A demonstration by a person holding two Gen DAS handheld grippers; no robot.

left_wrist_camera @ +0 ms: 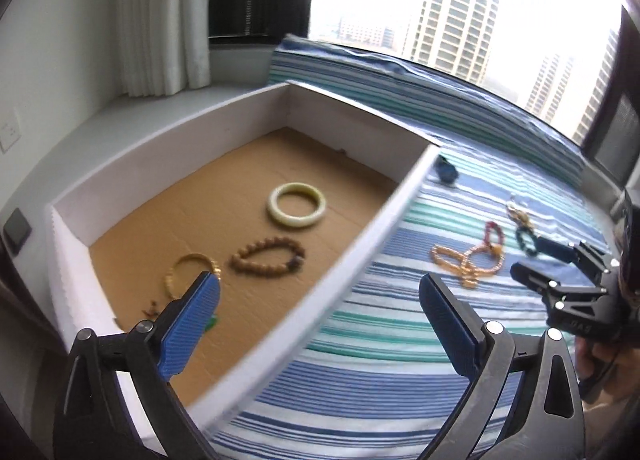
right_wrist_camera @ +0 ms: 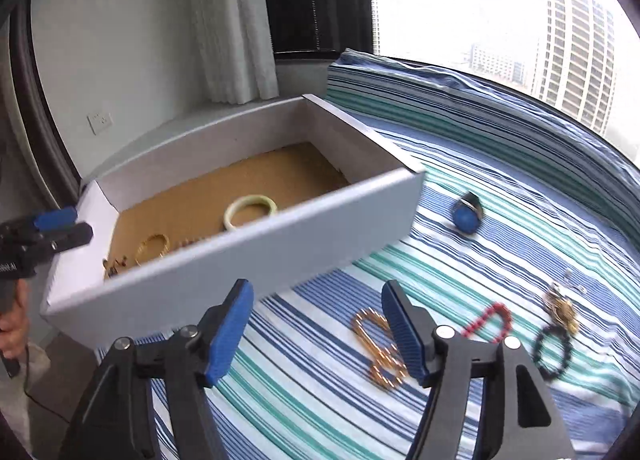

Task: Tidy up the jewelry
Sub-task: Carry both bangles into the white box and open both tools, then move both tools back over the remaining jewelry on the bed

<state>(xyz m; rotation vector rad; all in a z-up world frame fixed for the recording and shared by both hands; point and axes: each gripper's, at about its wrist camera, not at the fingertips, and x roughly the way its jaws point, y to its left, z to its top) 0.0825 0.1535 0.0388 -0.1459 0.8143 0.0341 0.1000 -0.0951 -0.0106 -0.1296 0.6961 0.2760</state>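
A white box with a brown floor lies on the striped cloth. Inside are a pale jade bangle, a brown bead bracelet, a gold bangle and small dark pieces. On the cloth lie an orange bead string, a red bead bracelet, a dark bead bracelet, a gold piece and a blue ring. My left gripper is open over the box's near wall. My right gripper is open and empty above the cloth, beside the orange string.
The striped cloth covers the surface up to a large window. A white curtain and a grey sill stand to the left behind the box. A wall socket is on the left wall.
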